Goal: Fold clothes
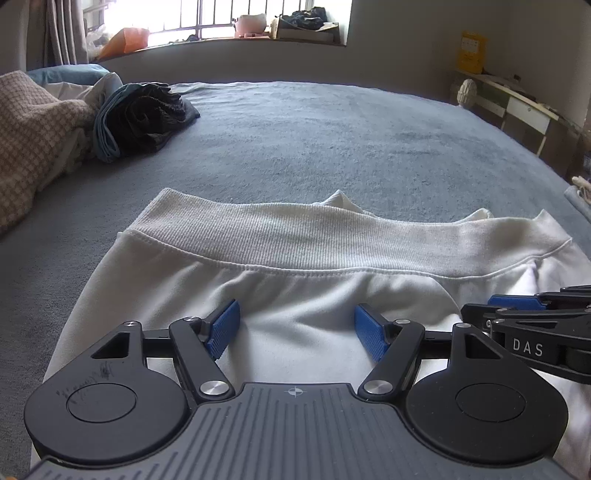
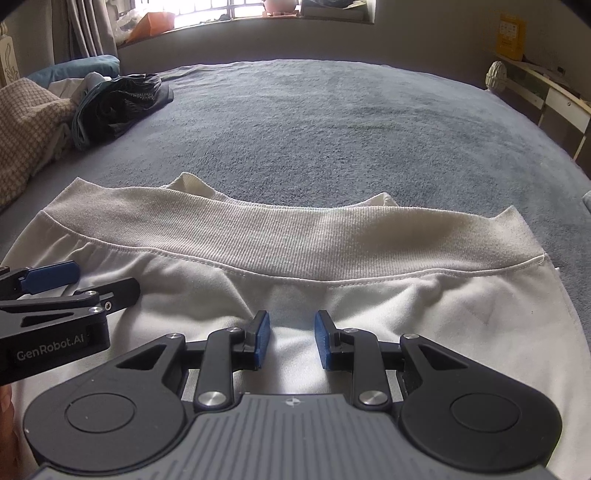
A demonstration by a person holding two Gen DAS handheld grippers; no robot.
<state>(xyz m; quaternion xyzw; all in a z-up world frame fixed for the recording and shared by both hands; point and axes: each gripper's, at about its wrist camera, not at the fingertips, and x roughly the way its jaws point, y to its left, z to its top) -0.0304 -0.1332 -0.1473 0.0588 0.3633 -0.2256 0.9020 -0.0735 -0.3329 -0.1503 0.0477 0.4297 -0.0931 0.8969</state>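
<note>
A white sweatshirt lies folded on the blue-grey bed, its ribbed hem band across the far side; it also shows in the right wrist view. My left gripper is open, its blue pads wide apart just over the white fabric, holding nothing. My right gripper is open with a narrower gap, over the same garment, holding nothing. The two grippers sit side by side: the right one shows at the right edge of the left view, the left one at the left edge of the right view.
The bed cover stretches beyond the sweatshirt. A pile of dark clothes and a beige checked blanket lie at the far left. A white desk stands at the right. A windowsill with clutter runs behind.
</note>
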